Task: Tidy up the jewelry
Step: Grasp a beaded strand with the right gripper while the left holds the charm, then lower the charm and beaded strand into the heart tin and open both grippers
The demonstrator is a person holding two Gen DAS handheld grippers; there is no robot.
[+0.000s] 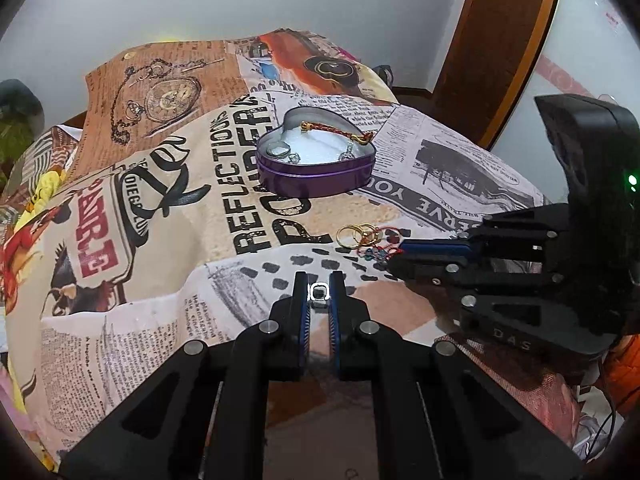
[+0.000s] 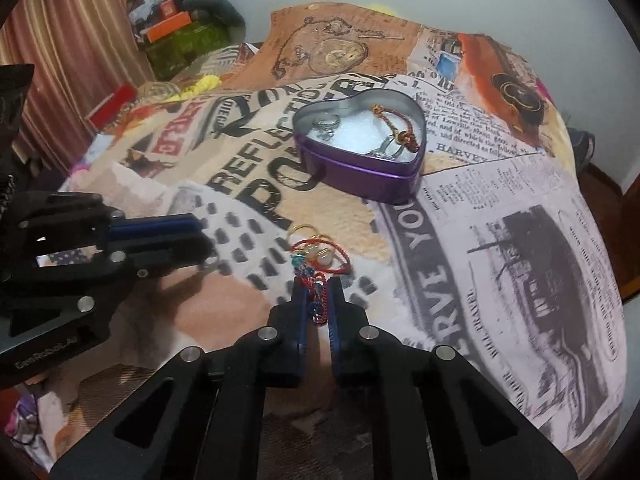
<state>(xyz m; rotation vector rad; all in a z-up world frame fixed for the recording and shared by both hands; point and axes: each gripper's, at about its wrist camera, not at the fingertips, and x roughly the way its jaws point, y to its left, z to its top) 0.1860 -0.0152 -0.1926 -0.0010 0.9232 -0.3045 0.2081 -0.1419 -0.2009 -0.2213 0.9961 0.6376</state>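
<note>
The left gripper [image 1: 319, 292] has its jaws clenched on a small silver ring [image 1: 319, 293], pinched right at the fingertips above the printed cloth [image 1: 160, 320] that covers the surface. The right gripper [image 2: 317, 300] has its jaws closed around a red beaded bracelet [image 2: 320, 280], whose blue beads and chain hang between the two fingers while its red cord loop trails forward onto the cloth.

Just beyond that loop lie gold rings [image 1: 354, 235], touching the tangle of red cord; the left wrist view shows them as separate hoops, while in the right wrist view they are partly covered by the bracelet. The silver ring cannot be seen from the right wrist, where the left gripper appears only side-on at the left edge.

Farther off sits the open purple heart-shaped tin [image 2: 362, 172]. Inside, on a white lining, lie a red braided bracelet [image 2: 394, 124] with gold ends and what appear to be several silver rings [image 2: 326, 126], too small to count. Behind, the cloth's far edge meets a pale wall [image 1: 320, 0].
</note>
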